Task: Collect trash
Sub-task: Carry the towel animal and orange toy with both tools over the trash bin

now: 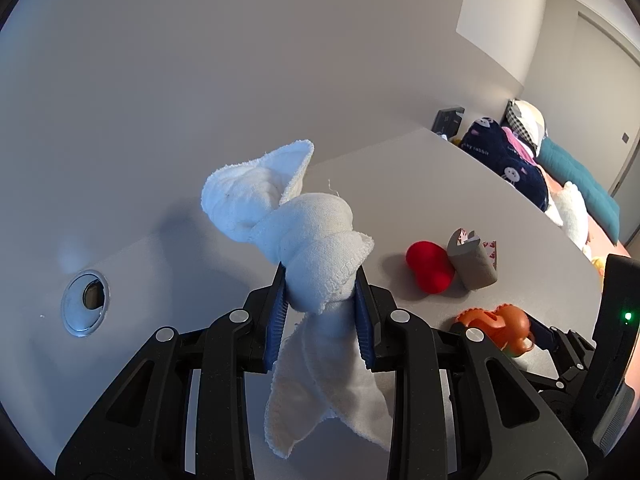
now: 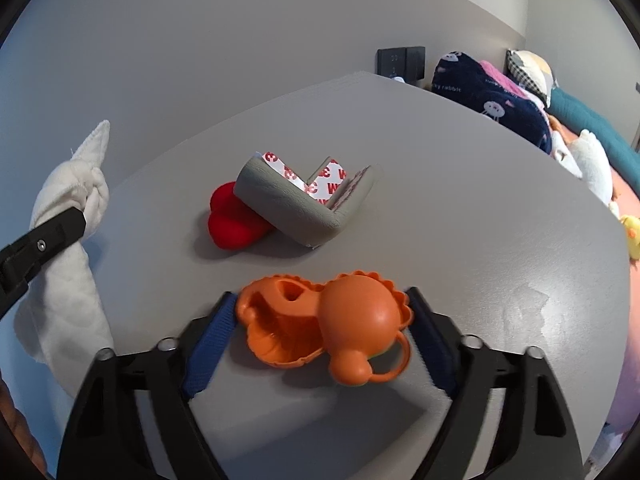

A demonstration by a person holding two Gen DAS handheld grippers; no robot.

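We find the left gripper (image 1: pixel 320 284) with its fingers clamped on a knotted white cloth (image 1: pixel 316 240). The right gripper (image 2: pixel 320 320) fingers stand apart astride an orange toy (image 2: pixel 332 320) on the grey worktop (image 2: pixel 480 208); whether they touch it we cannot tell. Just beyond, a red ball (image 2: pixel 232 220) touches a grey corner guard (image 2: pixel 296 204).

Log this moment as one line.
left gripper: shut on knotted white cloth | right gripper: open, astride orange plastic toy | grey table
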